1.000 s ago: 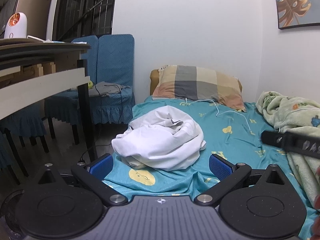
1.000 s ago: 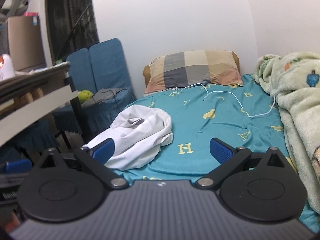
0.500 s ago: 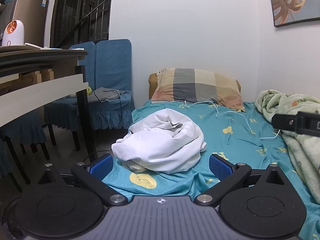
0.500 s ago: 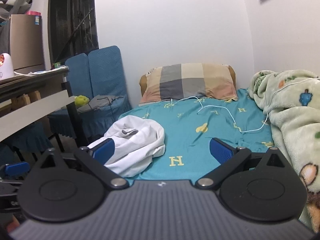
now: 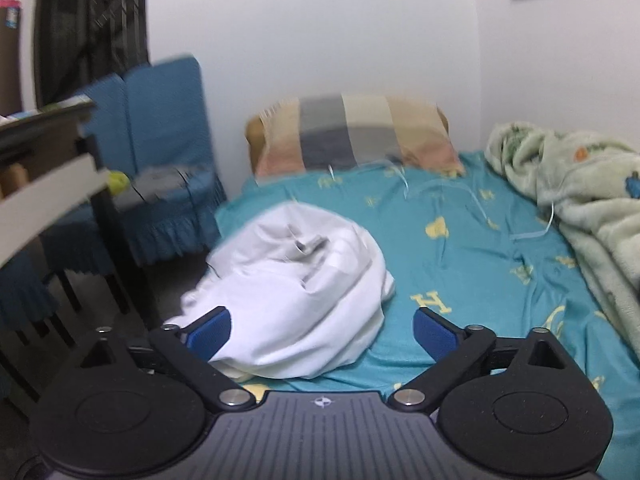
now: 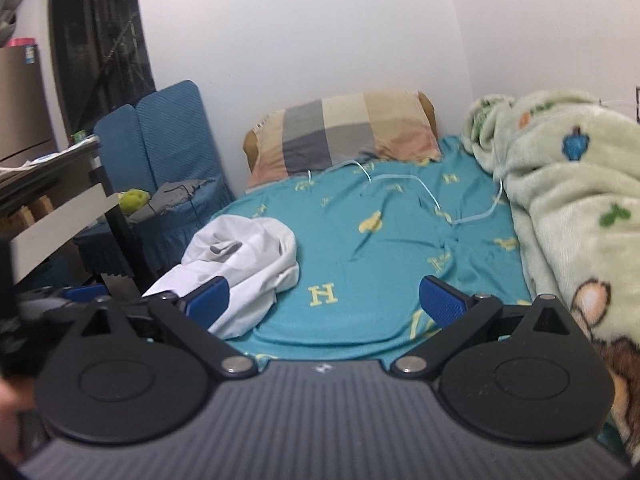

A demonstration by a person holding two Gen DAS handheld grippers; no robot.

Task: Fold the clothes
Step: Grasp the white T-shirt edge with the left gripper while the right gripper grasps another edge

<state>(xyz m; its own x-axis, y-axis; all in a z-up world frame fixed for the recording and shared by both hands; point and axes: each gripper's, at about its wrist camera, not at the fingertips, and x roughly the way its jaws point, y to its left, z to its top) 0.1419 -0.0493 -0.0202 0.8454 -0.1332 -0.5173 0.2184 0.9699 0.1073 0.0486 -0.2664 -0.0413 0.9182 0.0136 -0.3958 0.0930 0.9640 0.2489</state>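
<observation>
Bed (image 5: 480,264) fills most of both views, teal sheet with yellow print, running up to the white wall. Blanket (image 6: 568,216), pale green fleece with cartoon print, heaped along the bed's right side. Chairs (image 6: 168,148), blue-covered, stand left of the bed by the wall; grey cloth and a yellow-green object sit on one seat. Desk (image 5: 48,168) edge cuts in at far left, dark leg beside the bed's near corner. Pillow (image 6: 344,136), plaid beige/grey/pink, lies at the head against the wall. Shirt (image 5: 304,288), white, crumpled in a heap on the bed's near-left part, close to the edge, unfolded. Cable (image 6: 420,188), thin and white, loops over the sheet from the pillow toward the blanket. Left gripper (image 5: 322,332): blue pads spread wide, nothing between them, hovering just short of the shirt, which sits framed between the fingers. Right gripper (image 6: 324,304): pads spread wide too, holding nothing, aimed at bare sheet right of the shirt. Left view is motion-blurred.
</observation>
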